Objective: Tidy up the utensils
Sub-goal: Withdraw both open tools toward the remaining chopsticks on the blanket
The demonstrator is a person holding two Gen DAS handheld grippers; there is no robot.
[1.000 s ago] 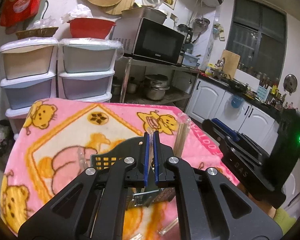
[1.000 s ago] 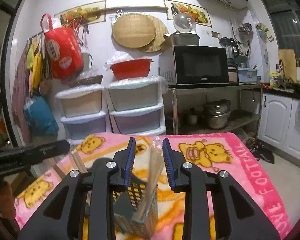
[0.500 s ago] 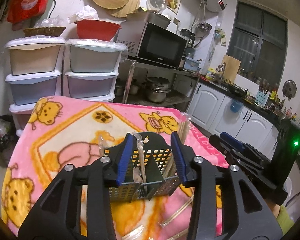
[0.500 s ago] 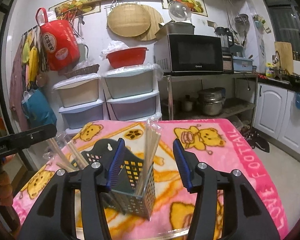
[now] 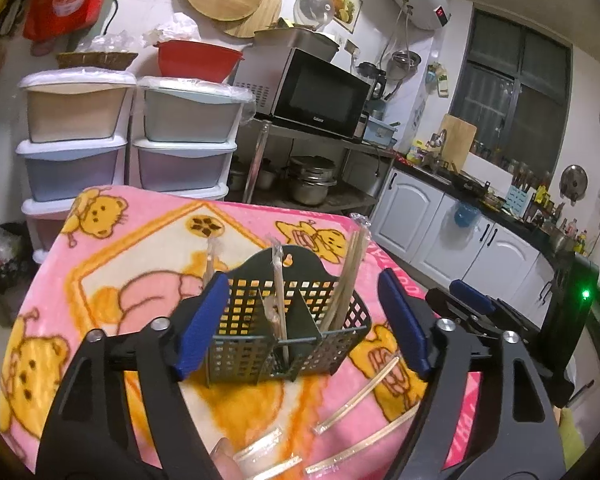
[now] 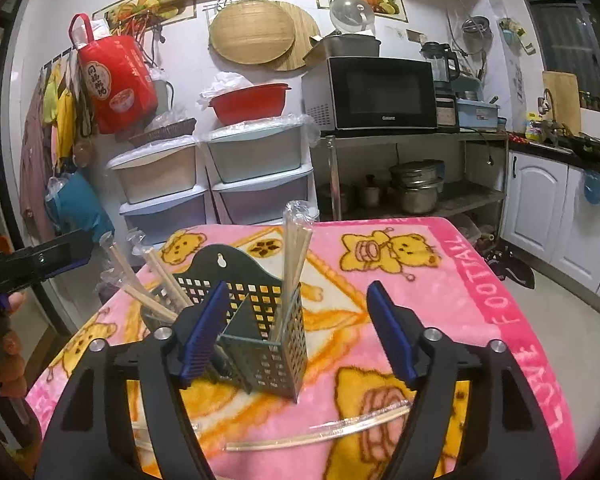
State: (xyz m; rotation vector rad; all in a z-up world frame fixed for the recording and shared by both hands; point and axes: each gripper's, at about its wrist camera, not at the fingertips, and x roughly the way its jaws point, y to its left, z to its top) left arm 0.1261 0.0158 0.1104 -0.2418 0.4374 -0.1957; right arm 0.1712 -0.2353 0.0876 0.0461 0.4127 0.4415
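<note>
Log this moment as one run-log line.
stage: between picks | left gripper: open, empty | right gripper: open, empty | basket: chopsticks standing inside | blanket: wrapped chopsticks loose

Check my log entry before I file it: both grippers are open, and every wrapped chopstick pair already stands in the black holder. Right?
Not every pair. The left wrist view shows several wrapped chopstick pairs lying on the blanket before the black holder. Left gripper and right gripper are open.
</note>
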